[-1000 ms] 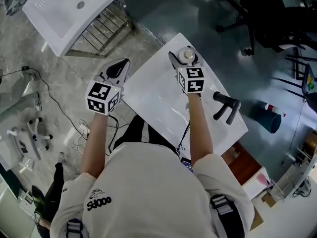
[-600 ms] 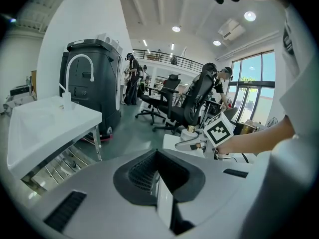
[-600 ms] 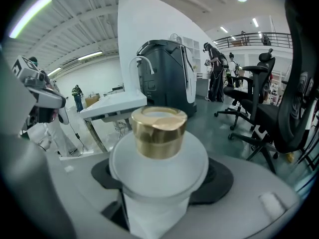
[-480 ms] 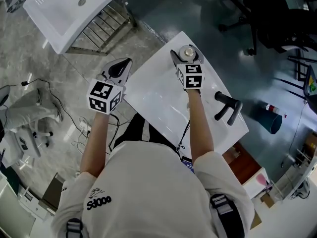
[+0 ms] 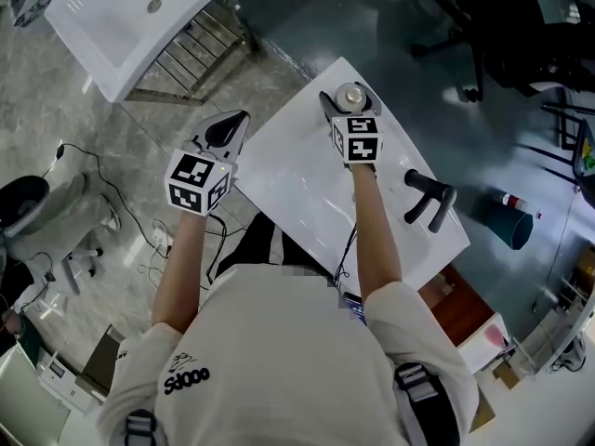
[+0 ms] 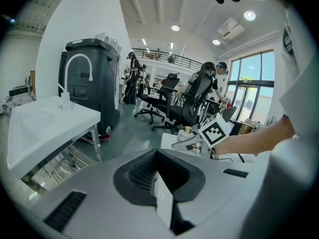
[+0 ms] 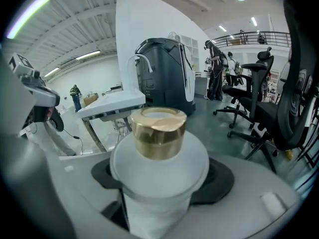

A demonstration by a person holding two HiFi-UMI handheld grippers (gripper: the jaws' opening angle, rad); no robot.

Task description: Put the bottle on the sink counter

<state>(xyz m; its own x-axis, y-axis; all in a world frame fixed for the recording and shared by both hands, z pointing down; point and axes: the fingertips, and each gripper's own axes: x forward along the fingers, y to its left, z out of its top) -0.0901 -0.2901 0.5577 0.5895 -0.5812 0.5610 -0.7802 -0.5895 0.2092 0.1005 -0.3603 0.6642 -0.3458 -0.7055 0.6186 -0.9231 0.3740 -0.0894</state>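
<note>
Head view shows us the sink (image 5: 116, 31) at far left, well apart from the table (image 5: 297, 184). Our left gripper (image 5: 226, 128) hovers beside the table's left edge, jaws together and empty. Our right gripper (image 5: 350, 103) is clamped on the upright, gold-capped bottle (image 7: 157, 158) at the table's far corner.

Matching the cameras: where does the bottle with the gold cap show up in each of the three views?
Head view: the bottle is upper centre, at the far end of the white table.
Left gripper view: the bottle is small, just right of centre.
Right gripper view: the bottle fills the centre foreground.
Shared landmark: the white sink counter, upper left in the head view, left in the left gripper view, behind the bottle in the right gripper view.
</note>
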